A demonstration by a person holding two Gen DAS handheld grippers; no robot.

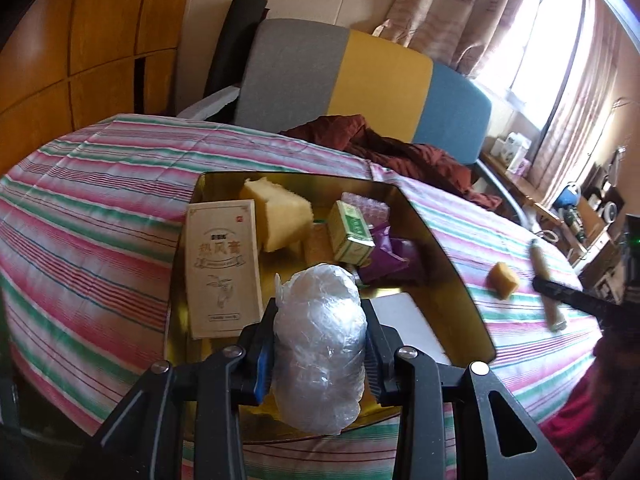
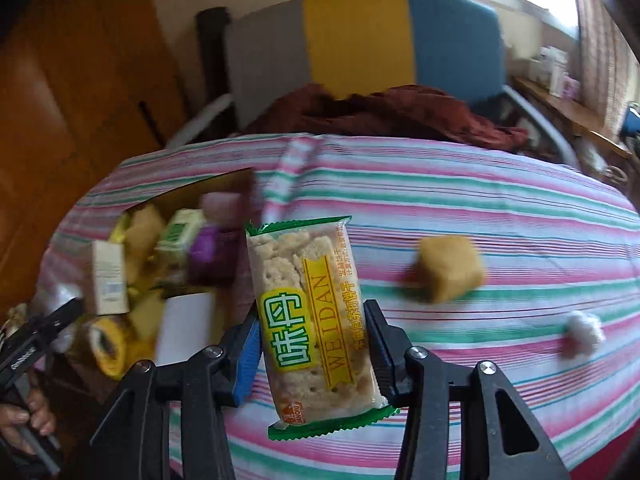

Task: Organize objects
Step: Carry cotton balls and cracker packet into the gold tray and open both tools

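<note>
My left gripper (image 1: 320, 316) is shut on a clear plastic-wrapped bundle (image 1: 320, 344) and holds it over the near part of a gold tin tray (image 1: 444, 248) on the striped cloth. The tray holds a beige box (image 1: 222, 268), a yellow sponge (image 1: 280, 216), a green-and-white carton (image 1: 350, 236), a purple packet (image 1: 390, 256) and a white card (image 1: 408, 324). My right gripper (image 2: 312, 320) is shut on a green-edged cracker packet (image 2: 316, 320), held above the cloth to the right of the tray (image 2: 208, 188).
A small tan sponge block (image 2: 448, 272) and a white fluffy ball (image 2: 582, 332) lie on the striped cloth (image 2: 480, 208). A brown stick (image 1: 546, 284) lies near the right edge. A roll of yellow tape (image 2: 106, 344) sits by the tray. A chair with a red cloth (image 1: 400, 148) stands behind.
</note>
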